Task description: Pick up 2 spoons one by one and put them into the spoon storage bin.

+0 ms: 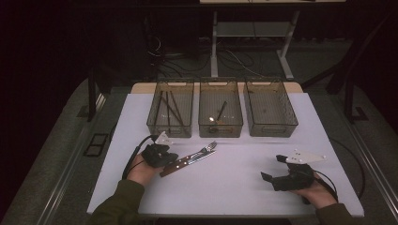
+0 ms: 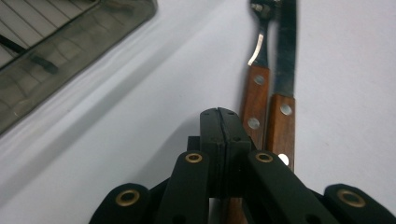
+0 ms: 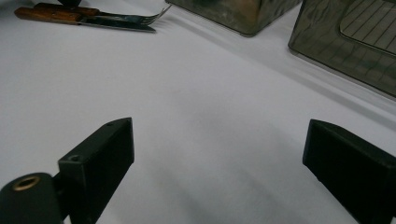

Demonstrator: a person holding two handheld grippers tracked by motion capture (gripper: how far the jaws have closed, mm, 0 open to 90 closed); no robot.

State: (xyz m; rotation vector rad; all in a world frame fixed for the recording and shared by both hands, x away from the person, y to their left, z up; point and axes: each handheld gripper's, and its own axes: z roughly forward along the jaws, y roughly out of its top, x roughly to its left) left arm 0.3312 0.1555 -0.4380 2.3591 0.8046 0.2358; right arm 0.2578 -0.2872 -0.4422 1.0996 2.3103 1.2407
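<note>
Beside the left gripper (image 1: pixel 165 157), fork (image 1: pixel 199 153) tines toward bins.

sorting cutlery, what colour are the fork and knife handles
Reddish-brown wood with pale rivets on fork and knife; left gripper view.

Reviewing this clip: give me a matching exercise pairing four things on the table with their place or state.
1. left gripper
2. right gripper
3. wood-handled fork and knife
4. left smoky plastic bin

a. jaws wide apart over bare white table
b. holds long dark sticks
c. jaws pressed together, nothing between them
d. lying side by side on the table before the bins

Pairs: 1-c, 2-a, 3-d, 4-b
</note>
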